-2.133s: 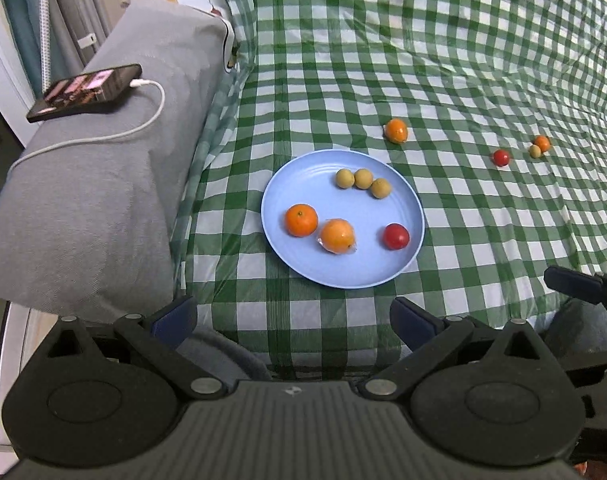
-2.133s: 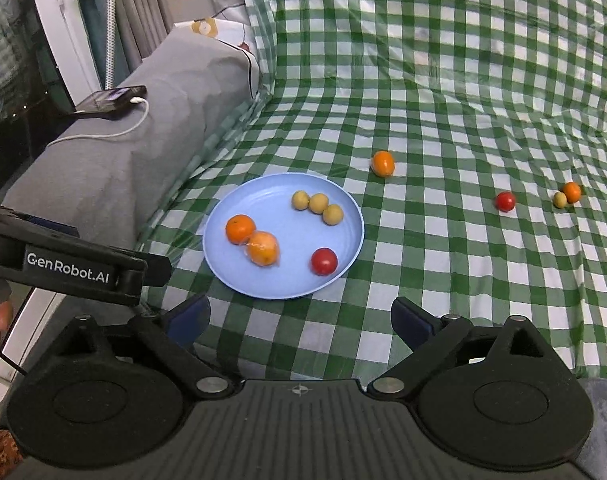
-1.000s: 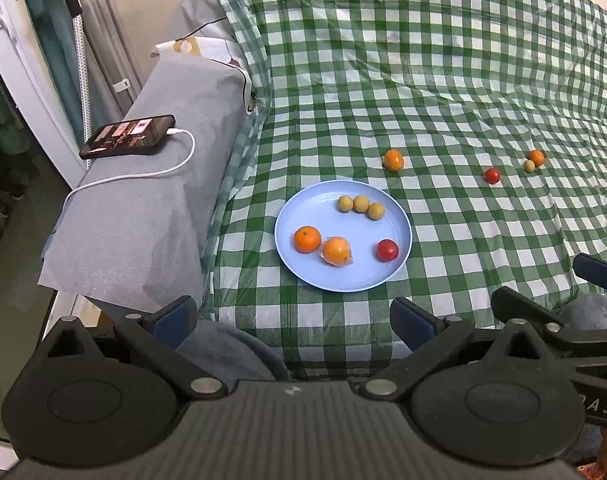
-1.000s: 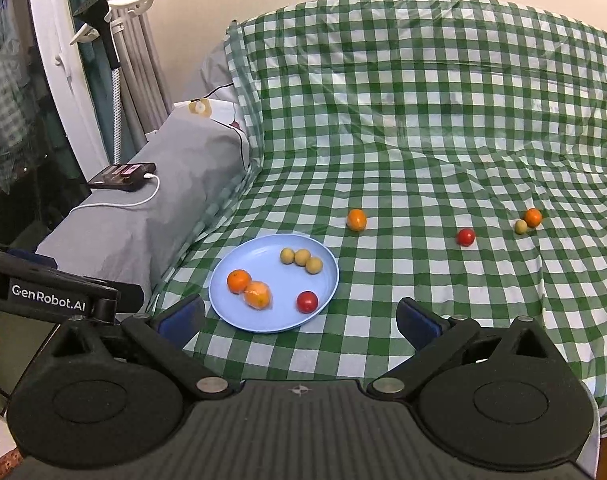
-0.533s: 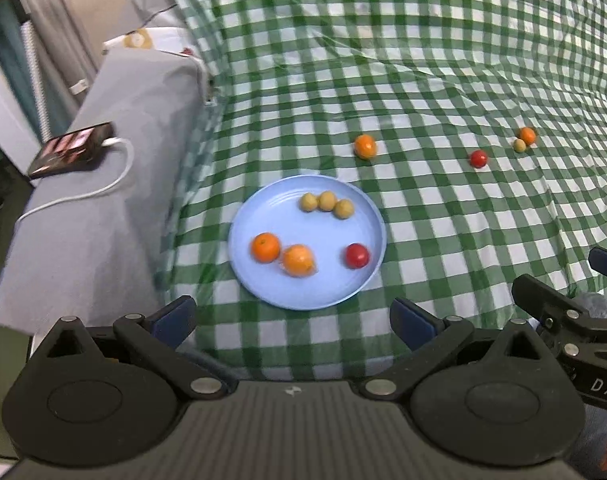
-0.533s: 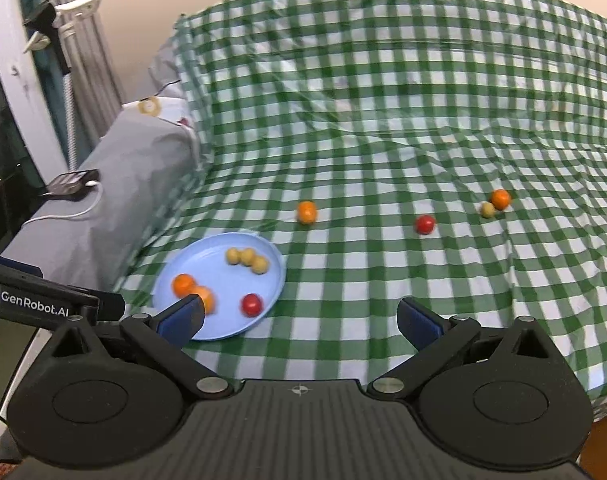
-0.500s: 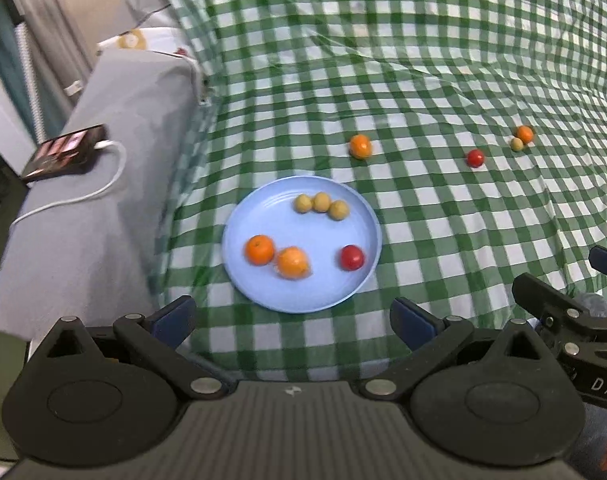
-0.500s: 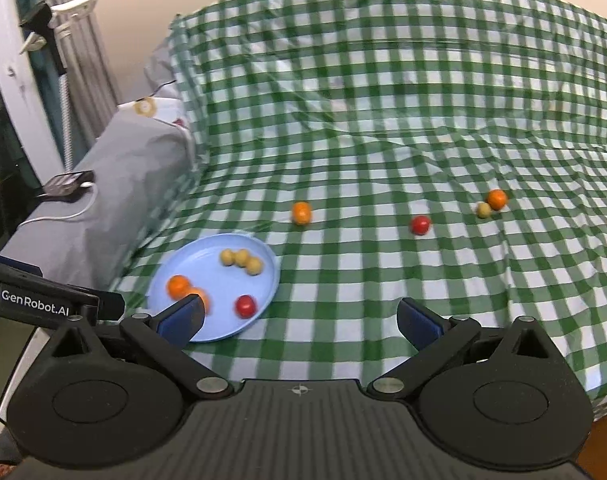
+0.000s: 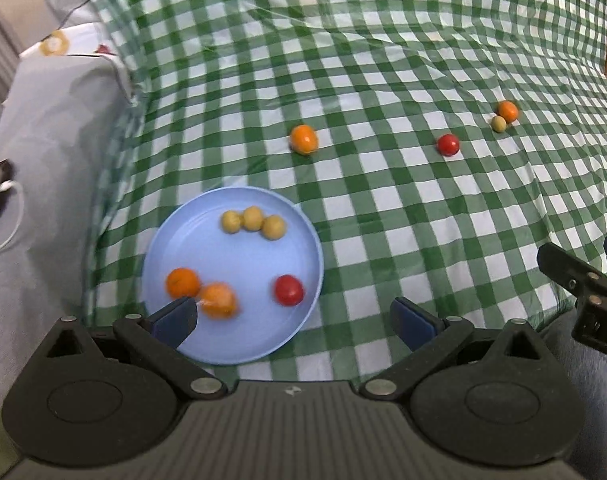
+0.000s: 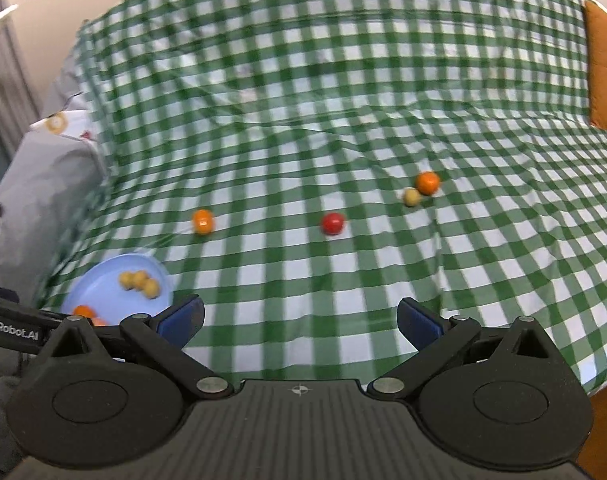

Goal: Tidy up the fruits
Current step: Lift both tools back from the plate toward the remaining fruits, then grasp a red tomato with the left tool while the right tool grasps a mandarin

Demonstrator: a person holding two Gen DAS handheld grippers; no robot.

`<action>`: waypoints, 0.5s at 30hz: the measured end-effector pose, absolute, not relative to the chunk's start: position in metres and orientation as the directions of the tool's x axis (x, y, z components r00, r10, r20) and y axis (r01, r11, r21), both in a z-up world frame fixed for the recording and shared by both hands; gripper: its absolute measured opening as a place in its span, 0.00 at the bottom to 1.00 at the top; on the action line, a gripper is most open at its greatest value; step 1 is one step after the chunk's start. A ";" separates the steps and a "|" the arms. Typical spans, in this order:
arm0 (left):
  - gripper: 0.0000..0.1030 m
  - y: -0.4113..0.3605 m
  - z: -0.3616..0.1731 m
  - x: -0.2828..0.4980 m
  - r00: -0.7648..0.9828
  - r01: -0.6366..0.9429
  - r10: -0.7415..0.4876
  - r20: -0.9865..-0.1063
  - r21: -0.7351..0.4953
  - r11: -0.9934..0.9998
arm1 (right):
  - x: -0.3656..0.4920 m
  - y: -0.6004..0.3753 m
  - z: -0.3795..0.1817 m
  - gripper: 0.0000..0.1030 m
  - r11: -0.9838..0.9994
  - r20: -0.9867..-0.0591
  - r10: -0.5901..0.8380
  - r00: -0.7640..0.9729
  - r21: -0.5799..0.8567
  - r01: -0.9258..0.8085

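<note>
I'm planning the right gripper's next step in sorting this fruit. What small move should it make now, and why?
Probably ease the right gripper, open and empty, forward toward the red fruit, which lies loose on the checked cloth almost straight ahead, off the blue plate.

My right gripper is spread wide over the green checked cloth. A red tomato lies at twelve o'clock, the blue plate at nine (blurred).
</note>
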State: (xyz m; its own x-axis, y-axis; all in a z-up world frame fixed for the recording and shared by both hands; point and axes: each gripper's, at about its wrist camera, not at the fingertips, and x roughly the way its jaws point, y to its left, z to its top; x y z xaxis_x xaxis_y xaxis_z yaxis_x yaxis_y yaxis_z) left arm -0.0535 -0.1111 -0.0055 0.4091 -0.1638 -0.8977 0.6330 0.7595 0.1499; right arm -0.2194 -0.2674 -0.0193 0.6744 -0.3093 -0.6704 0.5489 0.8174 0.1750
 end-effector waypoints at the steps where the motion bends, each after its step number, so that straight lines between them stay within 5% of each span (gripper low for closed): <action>1: 1.00 -0.117 -0.009 -0.051 0.404 0.638 -0.163 -0.900 0.149 0.756 | -0.218 -0.274 -0.022 0.99 0.813 -0.673 -0.316 0.668 0.171 0.557; 15: 1.00 -0.192 -0.046 -0.028 0.368 0.679 -0.142 -0.919 0.161 0.716 | -0.202 -0.342 -0.056 0.99 0.766 -0.699 -0.350 0.623 0.169 0.620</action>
State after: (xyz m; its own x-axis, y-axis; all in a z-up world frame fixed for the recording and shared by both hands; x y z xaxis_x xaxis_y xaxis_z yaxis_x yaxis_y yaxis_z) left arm -0.0279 -0.1920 -0.0458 0.3678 -0.1419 -0.9190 0.6791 0.7161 0.1612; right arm -0.2024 -0.3424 -0.0556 0.6231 -0.3503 -0.6993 0.6201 0.7662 0.1687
